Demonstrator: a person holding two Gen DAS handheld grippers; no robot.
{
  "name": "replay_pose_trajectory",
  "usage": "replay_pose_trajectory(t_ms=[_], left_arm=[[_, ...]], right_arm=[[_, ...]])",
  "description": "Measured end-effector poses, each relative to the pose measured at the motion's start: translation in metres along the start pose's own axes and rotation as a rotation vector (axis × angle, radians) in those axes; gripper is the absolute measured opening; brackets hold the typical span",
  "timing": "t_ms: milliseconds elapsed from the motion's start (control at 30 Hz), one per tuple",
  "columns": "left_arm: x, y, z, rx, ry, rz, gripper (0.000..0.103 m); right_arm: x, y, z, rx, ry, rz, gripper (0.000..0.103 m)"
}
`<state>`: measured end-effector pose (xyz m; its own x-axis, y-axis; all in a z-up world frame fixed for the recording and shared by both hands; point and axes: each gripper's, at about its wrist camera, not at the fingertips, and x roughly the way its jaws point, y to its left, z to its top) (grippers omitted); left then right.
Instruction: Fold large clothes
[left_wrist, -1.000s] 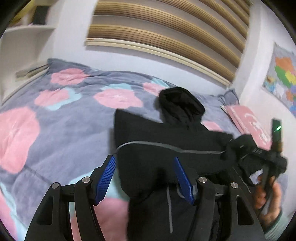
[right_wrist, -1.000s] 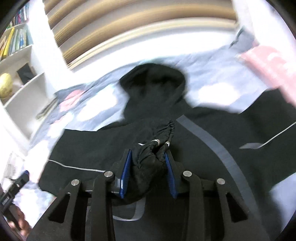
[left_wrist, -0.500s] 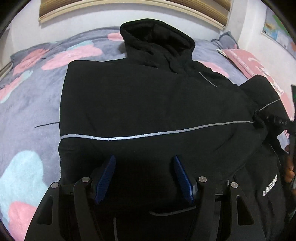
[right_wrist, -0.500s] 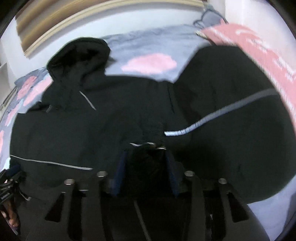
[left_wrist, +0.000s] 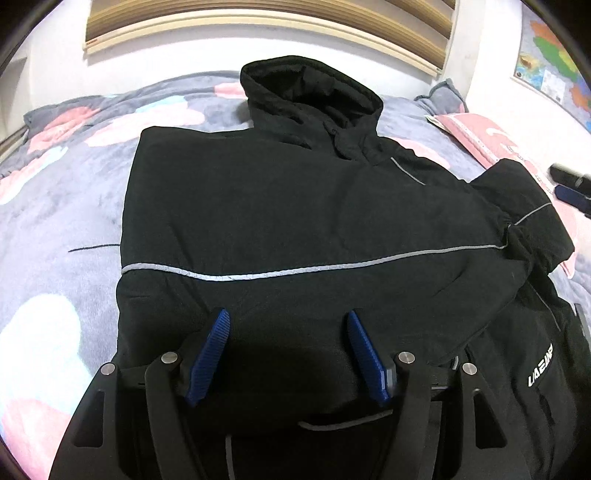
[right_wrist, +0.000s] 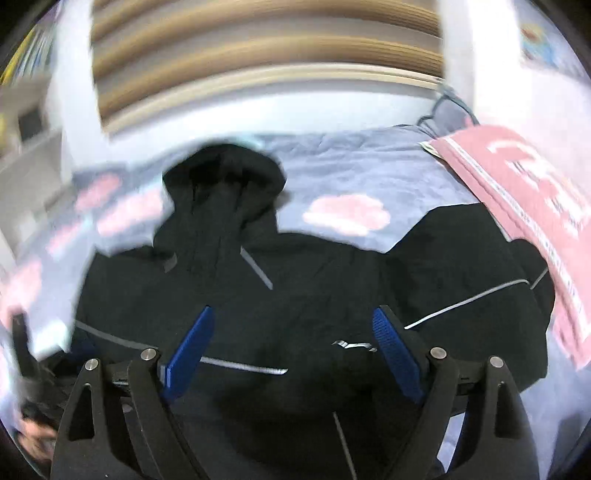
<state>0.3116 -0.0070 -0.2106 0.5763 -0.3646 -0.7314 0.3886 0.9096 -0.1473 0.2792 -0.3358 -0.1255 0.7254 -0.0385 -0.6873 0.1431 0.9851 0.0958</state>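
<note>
Jacket (left_wrist: 295, 206): black, hooded, grey piping, sleeve folded across, on the bed (left_wrist: 55, 229).
Left gripper (left_wrist: 288, 317): spread, empty.
Right gripper (right_wrist: 291, 314): spread, empty.

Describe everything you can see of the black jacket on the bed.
The black jacket is a hooded garment of matte woven fabric with thin grey reflective piping and a white chest logo. It lies flat on the floral blanket, hood towards the wall, one sleeve folded across its body. Both open grippers hover over it, gripping nothing.
</note>
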Motion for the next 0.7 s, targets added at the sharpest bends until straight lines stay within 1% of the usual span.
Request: replay_pose_trajectory(t_ms=[33,67,133,167,200,233,267,300,367,433,500,533,567,633,700], left_arm=[[0.0,0.0,0.0,0.001,-0.002,0.0,0.068],[0.0,0.0,0.0,0.001,-0.003,-0.002,0.068],[-0.001,0.001,-0.002,0.001,-0.008,-0.009,0.068],[-0.001,0.002,-0.002,0.0,-0.01,-0.016,0.068],[-0.002,0.002,-0.003,0.0,-0.01,-0.021,0.068],[-0.002,0.003,-0.003,0.0,-0.011,-0.023,0.068],[-0.001,0.003,-0.003,0.0,-0.011,-0.022,0.068],[-0.001,0.003,-0.003,0.006,-0.007,-0.032,0.068],[-0.001,0.0,-0.003,0.016,-0.005,-0.016,0.069],[-0.001,-0.003,-0.003,0.026,0.005,0.009,0.069],[-0.008,-0.01,-0.001,0.043,0.024,0.058,0.069],[-0.013,-0.013,0.0,0.044,0.024,0.075,0.069],[-0.021,-0.017,0.001,0.042,0.018,0.074,0.069],[-0.041,-0.034,0.006,0.03,-0.011,0.015,0.069],[-0.054,-0.063,0.017,0.039,-0.028,-0.037,0.069]], right_arm=[[0.012,0.005,-0.007,-0.018,0.034,-0.024,0.089],[0.029,0.007,-0.017,-0.027,0.086,-0.049,0.089],[0.069,-0.001,-0.047,-0.013,0.233,-0.101,0.089],[0.082,-0.008,-0.062,-0.002,0.275,-0.101,0.097],[0.087,-0.017,-0.073,0.04,0.265,-0.073,0.099],[0.086,-0.029,-0.077,0.101,0.24,-0.027,0.099],[0.086,-0.034,-0.076,0.124,0.239,-0.009,0.099],[0.086,-0.034,-0.076,0.123,0.239,-0.01,0.099],[0.083,-0.027,-0.077,0.088,0.232,-0.043,0.099],[0.076,-0.025,-0.077,0.077,0.238,-0.043,0.099],[0.057,-0.029,-0.077,0.09,0.239,-0.001,0.098],[0.042,-0.033,-0.079,0.097,0.221,0.024,0.098],[0.025,-0.039,-0.078,0.099,0.192,0.045,0.098],[-0.01,-0.054,-0.068,0.08,0.114,0.053,0.098],[-0.042,-0.076,-0.058,0.077,0.05,0.038,0.099]])
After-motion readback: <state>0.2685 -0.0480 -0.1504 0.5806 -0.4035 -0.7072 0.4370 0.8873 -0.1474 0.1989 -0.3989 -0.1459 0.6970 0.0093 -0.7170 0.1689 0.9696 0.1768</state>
